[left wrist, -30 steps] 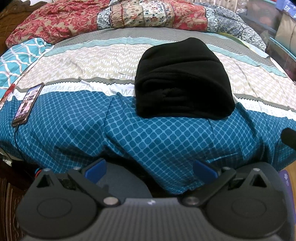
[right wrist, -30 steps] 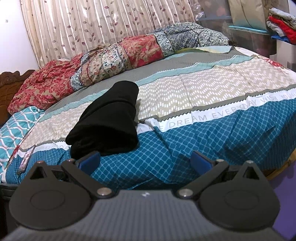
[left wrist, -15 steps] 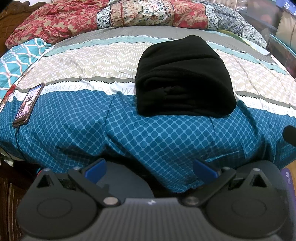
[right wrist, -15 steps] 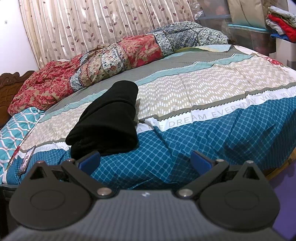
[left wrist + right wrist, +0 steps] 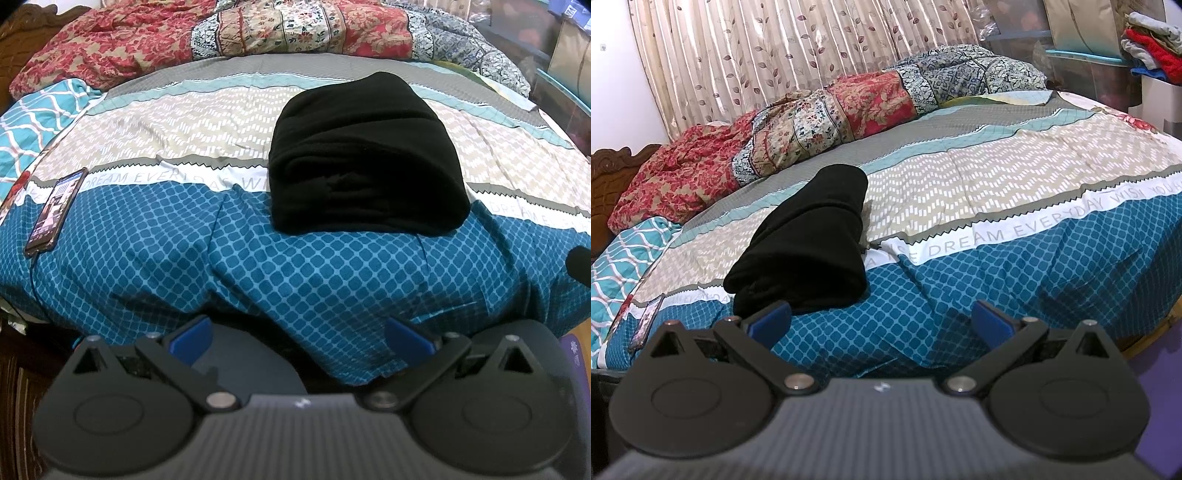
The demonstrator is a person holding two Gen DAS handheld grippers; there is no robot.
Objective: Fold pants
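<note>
On the bedspread (image 5: 258, 280), folded black pants (image 5: 364, 166); grippers apart.

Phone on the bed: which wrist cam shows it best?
Left wrist. The phone lies in full view near the bedspread's left edge, lit screen up. The right wrist view catches only a foreshortened sliver beside the gripper body.

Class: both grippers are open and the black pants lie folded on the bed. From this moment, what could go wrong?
1. The pants sit as a thick, rounded bundle near the bed edge; a nudge from either open gripper, left or right, might loosen the fold.
2. The phone and its cable lie at the edge, so a sweep could snag them.
</note>
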